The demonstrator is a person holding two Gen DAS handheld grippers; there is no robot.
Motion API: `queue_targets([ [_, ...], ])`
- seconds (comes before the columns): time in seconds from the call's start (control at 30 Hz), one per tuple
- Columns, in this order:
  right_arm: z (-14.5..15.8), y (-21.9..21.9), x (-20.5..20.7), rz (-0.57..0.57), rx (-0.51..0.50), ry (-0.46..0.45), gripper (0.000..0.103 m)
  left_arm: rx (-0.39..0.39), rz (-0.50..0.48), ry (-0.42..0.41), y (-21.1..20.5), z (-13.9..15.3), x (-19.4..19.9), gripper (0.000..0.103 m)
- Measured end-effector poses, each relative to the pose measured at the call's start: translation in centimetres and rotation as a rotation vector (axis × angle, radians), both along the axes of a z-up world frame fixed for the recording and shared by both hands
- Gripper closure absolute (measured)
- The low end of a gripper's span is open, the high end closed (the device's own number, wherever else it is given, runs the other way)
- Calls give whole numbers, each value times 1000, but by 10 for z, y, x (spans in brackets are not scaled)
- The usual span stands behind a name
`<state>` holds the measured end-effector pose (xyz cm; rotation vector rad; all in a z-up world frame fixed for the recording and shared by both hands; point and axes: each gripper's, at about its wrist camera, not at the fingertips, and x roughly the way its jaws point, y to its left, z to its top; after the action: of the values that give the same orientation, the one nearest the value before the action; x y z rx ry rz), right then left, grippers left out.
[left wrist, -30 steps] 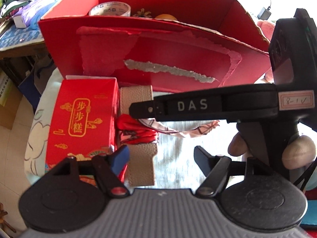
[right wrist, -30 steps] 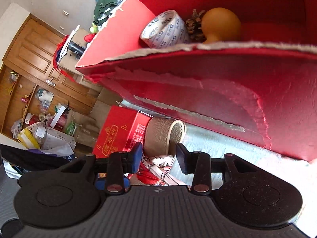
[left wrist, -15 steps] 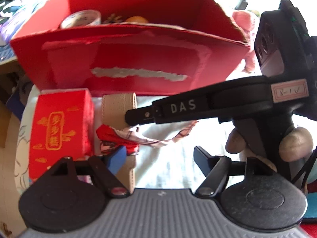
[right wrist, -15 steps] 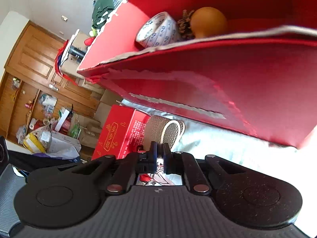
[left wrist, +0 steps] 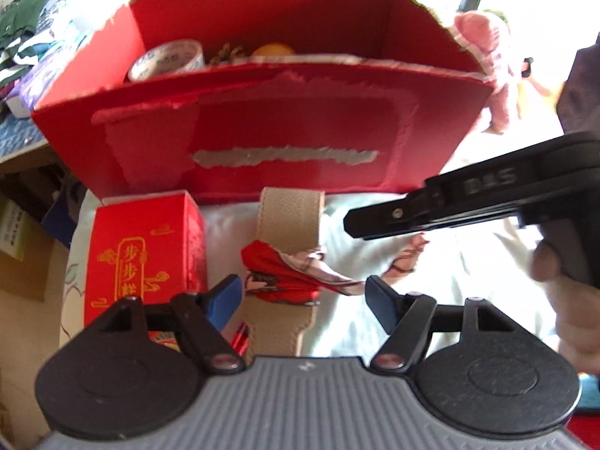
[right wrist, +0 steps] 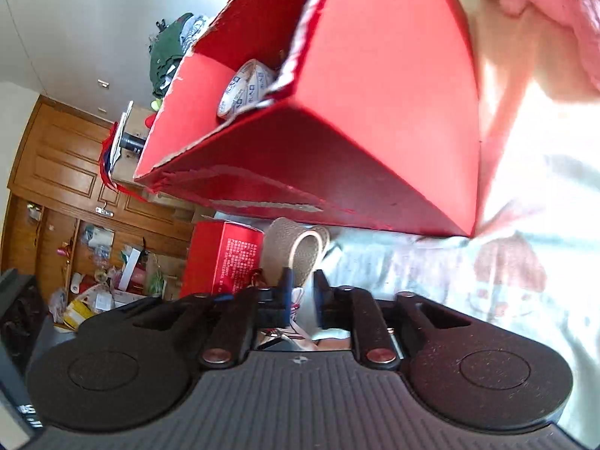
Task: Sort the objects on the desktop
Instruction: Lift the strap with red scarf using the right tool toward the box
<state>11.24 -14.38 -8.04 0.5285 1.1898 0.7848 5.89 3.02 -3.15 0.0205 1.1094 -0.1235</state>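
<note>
A beige leather strap (left wrist: pixel 290 217) with a red and white scarf (left wrist: pixel 277 273) knotted round it lies on the white cloth in front of the big red box (left wrist: pixel 300 120). My left gripper (left wrist: pixel 302 298) hovers open just short of the knot. My right gripper (left wrist: pixel 352 221) reaches in from the right, its tip a little right of the strap. In the right wrist view its fingers (right wrist: pixel 287 285) stand close together on scarf fabric (right wrist: pixel 296 302), with the strap (right wrist: pixel 292 247) just beyond them; my right gripper (right wrist: pixel 303 288) reads as shut on the scarf.
The big red box holds a tape roll (left wrist: pixel 168 58), a pine cone (left wrist: pixel 225 52) and an orange ball (left wrist: pixel 272 49). A small red carton (left wrist: pixel 138 247) stands left of the strap. A pink plush toy (left wrist: pixel 491 60) sits behind the box's right corner. A hand (left wrist: pixel 570 300) grips the right tool.
The right gripper closed on the scarf, then drew back to the right. The strap has shifted right, away from the small red carton. The left gripper stayed open.
</note>
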Motion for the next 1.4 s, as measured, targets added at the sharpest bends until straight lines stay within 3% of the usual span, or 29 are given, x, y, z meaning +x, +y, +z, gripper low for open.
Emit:
queue_targets([
  [0.2, 1, 33, 2, 70, -29, -38, 77, 0, 44, 42, -1, -20, 5, 33],
  [0.3, -2, 44, 3, 81, -46, -53, 73, 3, 74, 59, 1, -26, 5, 42],
  [0.5, -6, 37, 2, 76, -10, -29, 75, 23, 103, 51, 2, -24, 4, 52],
  [0.83, -3, 1, -4, 37, -4, -6, 73, -39, 28, 18, -21, -1, -4, 58],
  [1.13, 14, -64, -16, -84, 19, -18, 74, -93, -178, -21, -76, 25, -14, 58],
  [1.4, 18, -116, -25, -230, -41, -52, 74, -133, -364, -33, -137, 40, -15, 58],
])
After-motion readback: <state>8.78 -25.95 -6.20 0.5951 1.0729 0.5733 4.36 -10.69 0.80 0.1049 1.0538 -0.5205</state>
